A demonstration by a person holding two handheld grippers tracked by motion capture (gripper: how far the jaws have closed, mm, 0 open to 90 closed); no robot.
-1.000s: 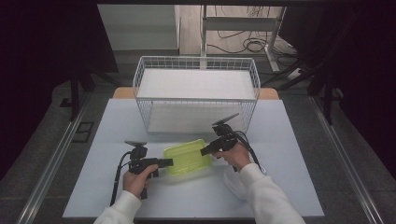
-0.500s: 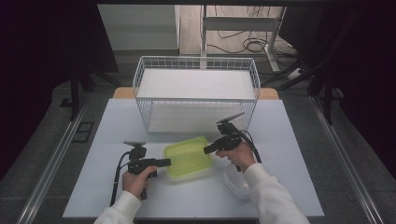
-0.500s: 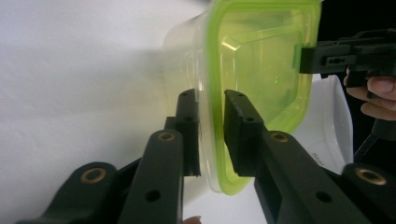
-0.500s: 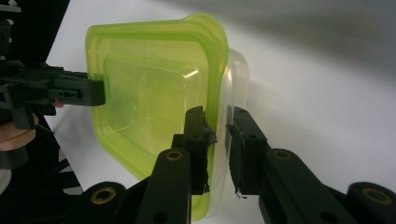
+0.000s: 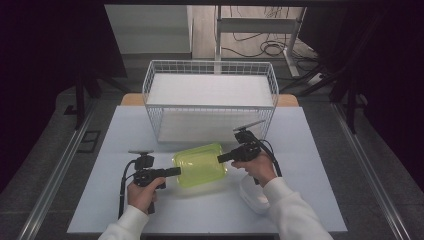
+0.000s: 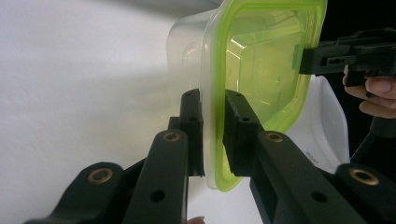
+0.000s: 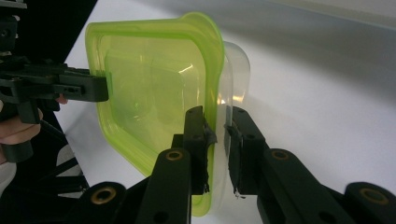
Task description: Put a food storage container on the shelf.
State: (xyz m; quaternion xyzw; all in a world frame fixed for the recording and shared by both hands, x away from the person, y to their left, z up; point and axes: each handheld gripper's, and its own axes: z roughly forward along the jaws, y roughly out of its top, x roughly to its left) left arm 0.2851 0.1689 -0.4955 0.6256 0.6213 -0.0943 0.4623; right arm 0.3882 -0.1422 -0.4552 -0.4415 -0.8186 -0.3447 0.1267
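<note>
A: What's on the tabletop?

B: A clear food container with green lid, centre-near, just in front of a white wire basket at the far side. A 2nd white container sits near-right, by the person's right sleeve.

A: And the tongs?

B: Left tongs come in from the left, pressed onto the container's left rim; in the left gripper view the pads pinch lid edge and clear wall together. Right tongs come from the right, pinching the right rim the same way. Both sets have just been closing, w/ the rim between them.

A: Container lifted?

B: Can't tell.
</note>
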